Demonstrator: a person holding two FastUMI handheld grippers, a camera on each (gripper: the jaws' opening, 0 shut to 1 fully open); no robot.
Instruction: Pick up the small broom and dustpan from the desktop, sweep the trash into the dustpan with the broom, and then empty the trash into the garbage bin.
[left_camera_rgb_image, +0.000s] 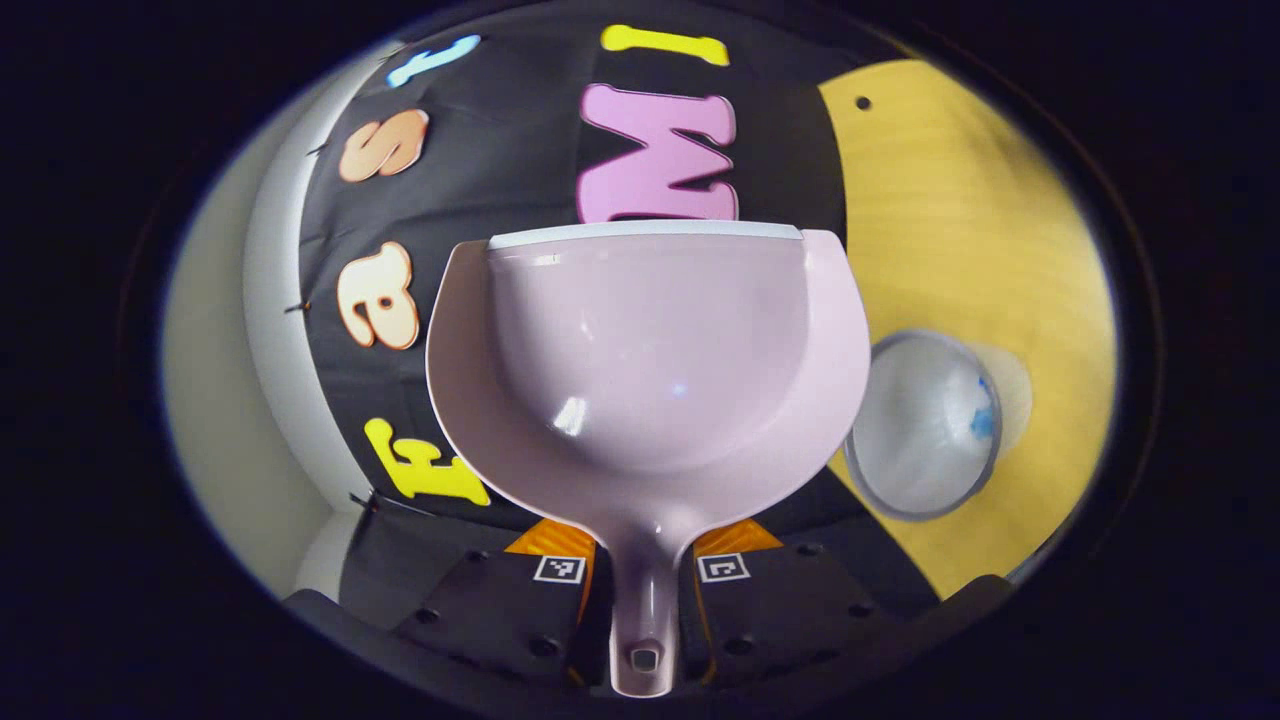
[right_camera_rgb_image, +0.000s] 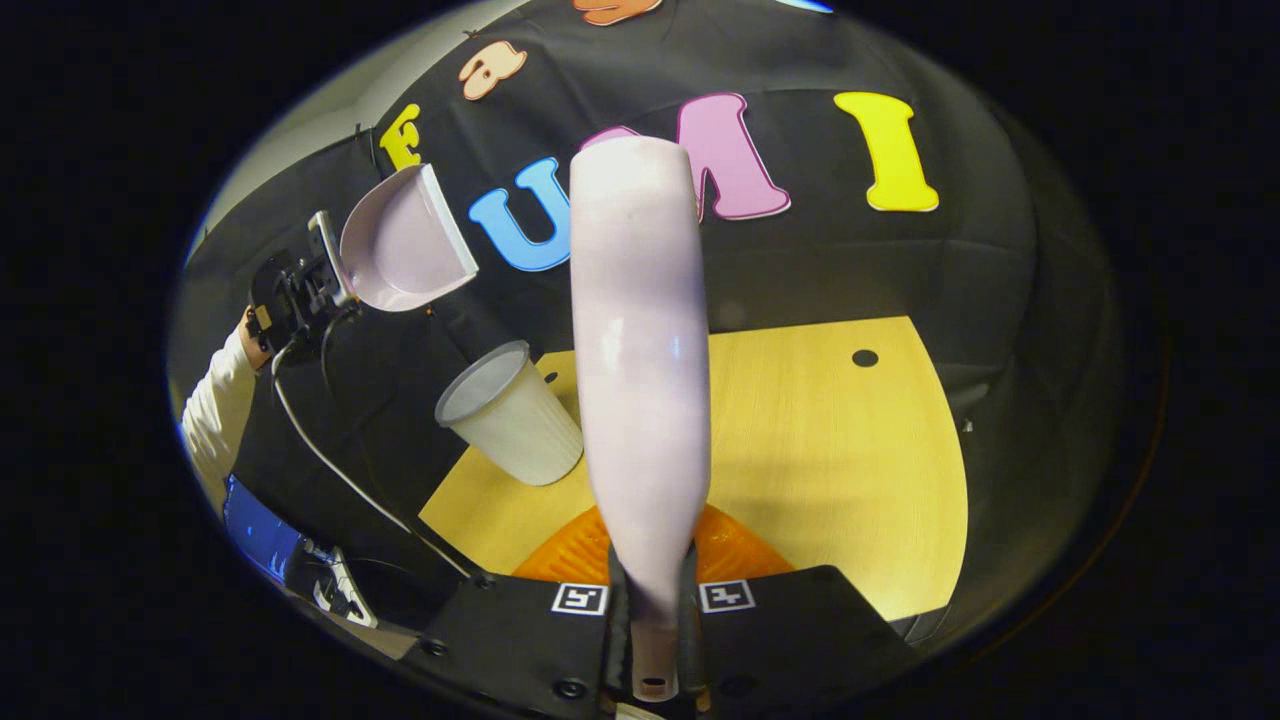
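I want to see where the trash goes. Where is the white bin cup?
The white bin cup stands on the yellow desktop in the right gripper view, just left of the broom, below the raised dustpan.

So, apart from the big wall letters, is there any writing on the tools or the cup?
No readable text on the dustpan, broom or white cup: all plain.
The square markers on the left gripper: black-and-white patterns, not letters.

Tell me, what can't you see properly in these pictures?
- Broom: its bristles; the right gripper view shows just its smooth back.
- Garbage bin: its contents are blurry in the left gripper view, and its rim hides them in the right.
- Dustpan: hides the wall behind it.
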